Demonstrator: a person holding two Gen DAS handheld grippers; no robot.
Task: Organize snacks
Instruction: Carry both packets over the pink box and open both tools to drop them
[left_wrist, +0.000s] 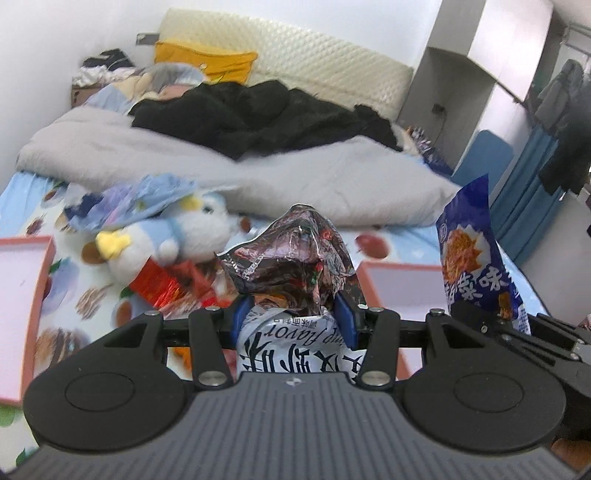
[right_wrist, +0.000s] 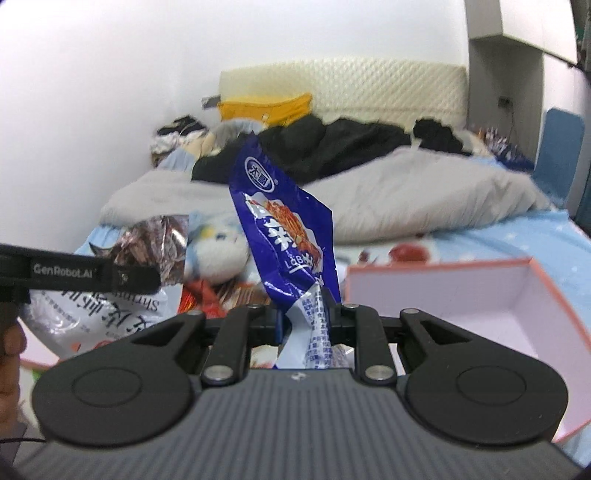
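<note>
My left gripper (left_wrist: 293, 321) is shut on a silver and white shrimp-flavour snack bag (left_wrist: 291, 266), held upright above the bed. It also shows in the right wrist view (right_wrist: 110, 295), at the left. My right gripper (right_wrist: 306, 317) is shut on a blue snack packet (right_wrist: 284, 236), held upright; the packet also shows in the left wrist view (left_wrist: 472, 254), at the right. A pink-rimmed box (right_wrist: 480, 295) lies open on the bed just right of the right gripper. A second pink-rimmed box (left_wrist: 22, 295) lies at the far left.
A blue and white plush toy (left_wrist: 177, 229) and red snack packets (left_wrist: 166, 284) lie on the patterned sheet between the boxes. A grey duvet (left_wrist: 258, 173) and black clothes (left_wrist: 266, 114) cover the far half of the bed. A wardrobe (left_wrist: 461, 92) stands at the right.
</note>
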